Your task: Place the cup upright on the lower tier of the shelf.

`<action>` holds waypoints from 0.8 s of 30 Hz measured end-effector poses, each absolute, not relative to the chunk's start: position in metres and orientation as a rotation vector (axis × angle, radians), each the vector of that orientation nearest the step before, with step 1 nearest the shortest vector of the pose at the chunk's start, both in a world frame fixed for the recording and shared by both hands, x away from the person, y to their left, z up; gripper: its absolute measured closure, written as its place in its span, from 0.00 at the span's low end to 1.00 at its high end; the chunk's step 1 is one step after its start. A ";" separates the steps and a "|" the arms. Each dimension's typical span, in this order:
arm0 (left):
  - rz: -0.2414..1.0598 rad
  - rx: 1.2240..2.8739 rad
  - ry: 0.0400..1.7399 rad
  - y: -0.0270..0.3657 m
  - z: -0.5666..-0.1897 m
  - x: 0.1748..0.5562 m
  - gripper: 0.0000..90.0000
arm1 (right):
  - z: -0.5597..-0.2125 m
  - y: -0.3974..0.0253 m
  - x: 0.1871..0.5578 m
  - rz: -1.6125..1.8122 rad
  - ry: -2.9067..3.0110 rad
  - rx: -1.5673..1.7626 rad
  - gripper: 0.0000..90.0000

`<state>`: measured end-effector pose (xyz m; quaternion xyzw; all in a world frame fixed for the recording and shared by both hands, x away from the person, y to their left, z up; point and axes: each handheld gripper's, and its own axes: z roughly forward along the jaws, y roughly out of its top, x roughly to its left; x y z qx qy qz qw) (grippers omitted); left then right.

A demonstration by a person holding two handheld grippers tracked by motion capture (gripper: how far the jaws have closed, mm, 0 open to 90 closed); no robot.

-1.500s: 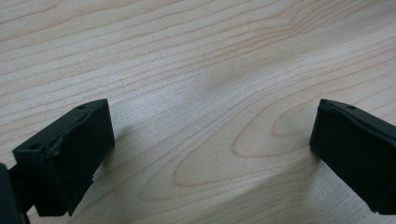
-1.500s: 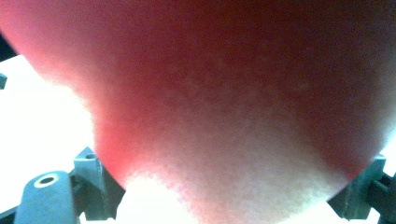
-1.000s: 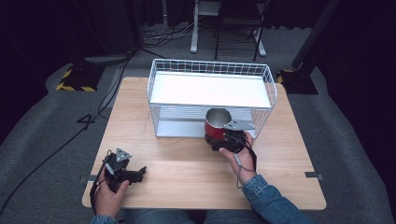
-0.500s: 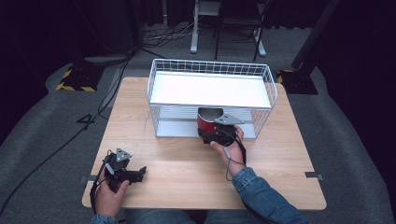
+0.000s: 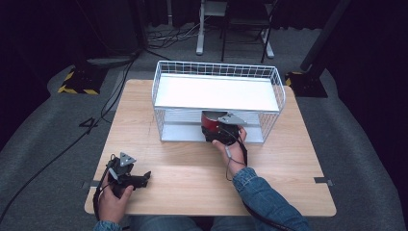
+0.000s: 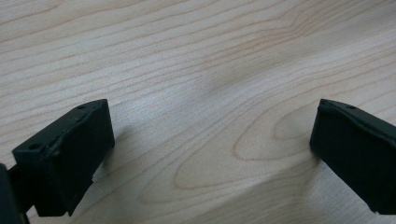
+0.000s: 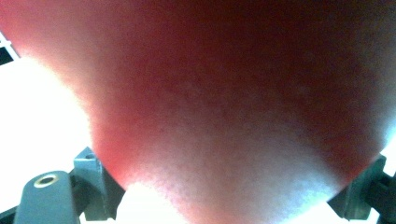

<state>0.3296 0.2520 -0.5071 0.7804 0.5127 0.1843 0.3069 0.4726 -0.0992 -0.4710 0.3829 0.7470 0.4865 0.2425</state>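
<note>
Near edge of the counter (image 5: 192, 168): pale wood, smooth, long wavy grain with oval knots plain in the left gripper view. Left tongs (image 5: 129, 174) rest low on the counter's near-left corner, held in the left hand (image 5: 113, 199); jaws blocky, matte black, spread wide apart with bare wood between them, gripping nothing. Broad open board lies to their right and ahead, up to the rack. Mid-counter: a denim sleeve (image 5: 262, 202) angles in from the bottom edge, the right hand (image 5: 231, 151) on the right tongs (image 5: 219, 132), grey three-cornered plate on top. These are clenched on a red cup (image 5: 210, 122), round-sided with a glossy wall; in the right gripper view the red cup (image 7: 224, 93) bulges between the two jaws, blurred and close. The cup sits at the front opening of the lower tier of a white wire rack (image 5: 216, 67), under its flat white shelf, right of middle. Rack is box-shaped, thin wire grid sides, raised rim round the top. Clear lower tier runs left of the cup. Beyond the counter: grey carpet floor (image 5: 57, 125), dark cables, stand legs.
</note>
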 end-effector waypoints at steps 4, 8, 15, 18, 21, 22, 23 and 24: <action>0.487 2.065 1.356 0.252 -0.507 0.330 0.00 | -0.473 -0.098 0.481 1.318 2.030 1.056 0.18; 0.487 2.065 1.356 0.252 -0.507 0.330 0.00 | -0.475 -0.096 0.486 1.309 2.015 1.062 0.18; 0.487 2.065 1.356 0.252 -0.507 0.330 0.00 | -0.480 -0.093 0.493 1.299 2.000 1.092 0.18; 0.487 2.065 1.356 0.252 -0.507 0.330 0.00 | -0.482 -0.092 0.496 1.283 2.002 1.098 0.18; 0.487 2.065 1.356 0.252 -0.507 0.330 0.00 | -0.485 -0.092 0.498 1.271 2.016 1.111 0.18; 0.487 2.065 1.356 0.252 -0.507 0.330 0.00 | -0.486 -0.093 0.499 1.285 2.011 1.117 0.18; 0.487 2.065 1.356 0.252 -0.507 0.330 0.00 | -0.486 -0.094 0.499 1.294 2.008 1.127 0.18; 0.487 2.065 1.356 0.252 -0.507 0.330 0.00 | -0.487 -0.094 0.500 1.297 2.007 1.126 0.18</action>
